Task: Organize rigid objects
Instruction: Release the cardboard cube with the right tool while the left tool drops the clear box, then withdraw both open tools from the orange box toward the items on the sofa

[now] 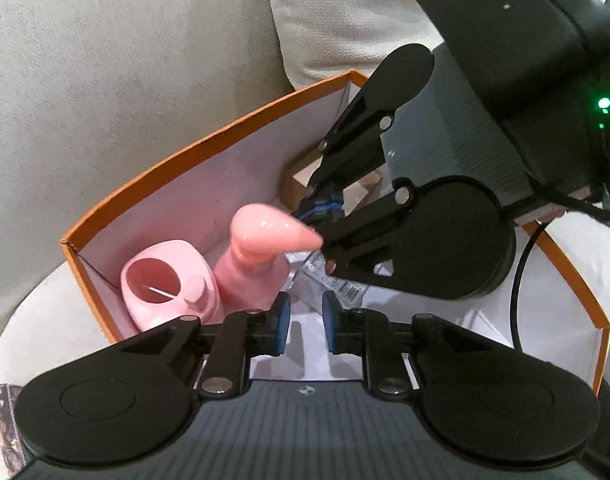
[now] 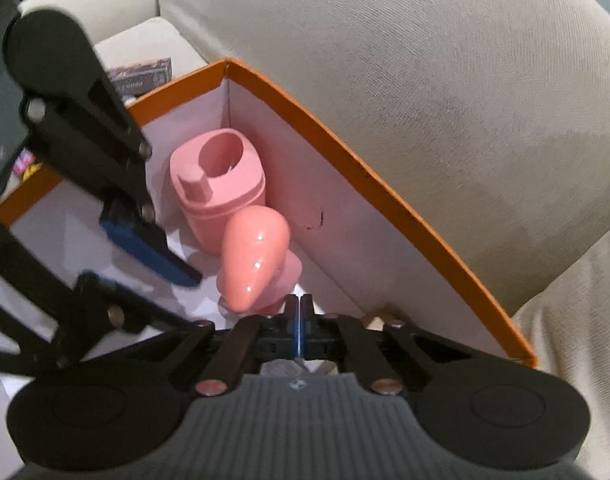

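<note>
Left wrist view shows my left hand-held gripper (image 1: 306, 327) hanging open over the white floor of the orange box (image 1: 193, 148), its blue pads apart with nothing between them. My right hand-held gripper (image 1: 323, 216) reaches in from the far side, and the right wrist view shows its fingers pressed flat together; something thin and pale shows at their root, but I cannot tell whether it is actually pinched. Both pink pieces stand in the box's corner: the squat pink holder (image 1: 171, 282) with its round opening sits against the wall, and the glossy pink pump bottle (image 1: 261, 248) stands just beside it, its spout pointing toward my right fingers.

My worry is crowding. Both tools share one small box, and in the right wrist view my left fingers (image 2: 145, 248) sit near the bottle's head. A careless sweep from either side could knock that tall, top-heavy bottle into the holder or over onto the clear packet (image 1: 337, 284) lying under my right tool. The box rests on soft sofa cushions (image 1: 105, 60), so pressing on a wall may tilt everything.
</note>
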